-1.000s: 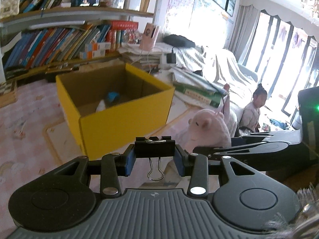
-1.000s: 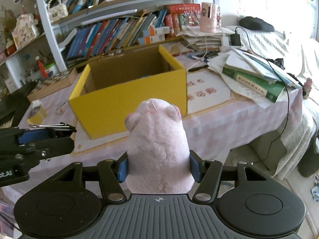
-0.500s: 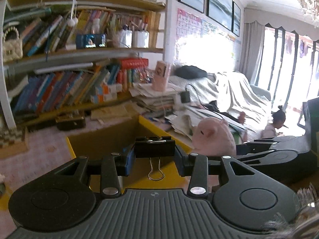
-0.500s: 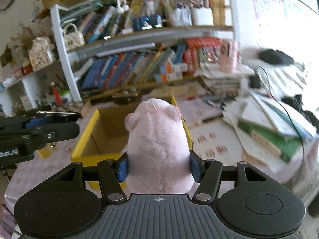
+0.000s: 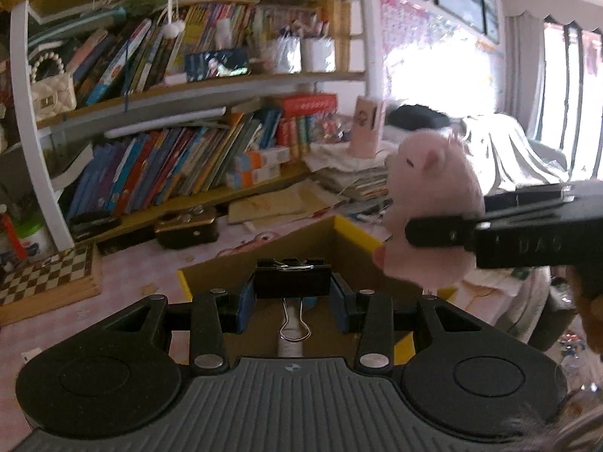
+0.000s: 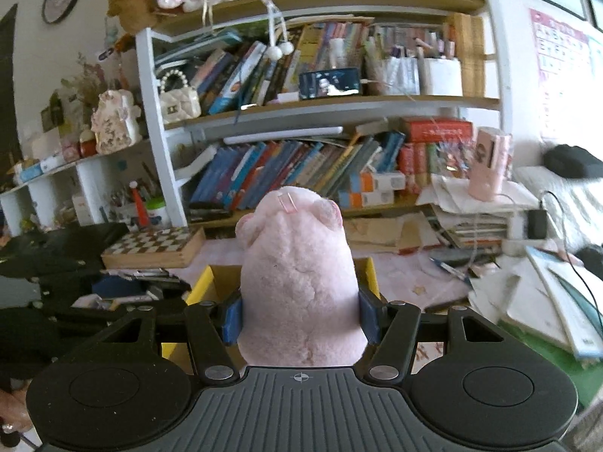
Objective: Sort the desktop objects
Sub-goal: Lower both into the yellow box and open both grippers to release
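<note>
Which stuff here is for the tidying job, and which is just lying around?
For the job:
- clip, shut in the left claw
- pink plush, shut in the right claw
- yellow box

Just lying around:
- chessboard
- books
- paper stacks
- white purse

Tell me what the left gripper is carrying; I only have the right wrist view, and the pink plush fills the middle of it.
Observer: The left gripper is shut on a black binder clip, wire handle hanging toward the camera.
Operator: Where is the box relative to that clip?
Observer: The yellow box lies right beyond the clip, and the left view looks into its brown inside.
Operator: Is the plush over the box?
Observer: In the left view the pink plush, clamped in the right gripper, hangs above the box's right rim. Whether it is fully over the opening I cannot tell.
</note>
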The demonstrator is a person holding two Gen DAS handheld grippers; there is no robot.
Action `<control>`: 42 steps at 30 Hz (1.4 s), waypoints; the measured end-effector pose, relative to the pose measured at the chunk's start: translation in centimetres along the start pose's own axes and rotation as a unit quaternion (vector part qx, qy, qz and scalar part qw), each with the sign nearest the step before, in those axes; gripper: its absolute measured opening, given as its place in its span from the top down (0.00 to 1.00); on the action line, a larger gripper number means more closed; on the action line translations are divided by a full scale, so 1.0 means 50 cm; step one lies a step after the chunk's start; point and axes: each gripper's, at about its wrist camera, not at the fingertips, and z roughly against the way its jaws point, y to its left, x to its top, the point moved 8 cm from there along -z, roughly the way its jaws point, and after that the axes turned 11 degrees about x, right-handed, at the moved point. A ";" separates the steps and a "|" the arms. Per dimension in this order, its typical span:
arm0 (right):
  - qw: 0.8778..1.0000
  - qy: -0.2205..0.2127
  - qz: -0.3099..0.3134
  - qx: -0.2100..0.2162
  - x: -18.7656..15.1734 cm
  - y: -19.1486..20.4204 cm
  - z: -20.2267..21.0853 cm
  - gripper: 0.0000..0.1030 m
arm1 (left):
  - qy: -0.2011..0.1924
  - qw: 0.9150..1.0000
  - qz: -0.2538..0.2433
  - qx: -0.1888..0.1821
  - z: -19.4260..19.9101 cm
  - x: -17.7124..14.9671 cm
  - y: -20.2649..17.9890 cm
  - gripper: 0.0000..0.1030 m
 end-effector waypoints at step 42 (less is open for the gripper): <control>0.941 0.298 0.147 0.057 -0.124 -0.058 -0.370 0.38 | 0.169 0.982 -0.085 0.016 -0.338 -0.072 -0.008 0.61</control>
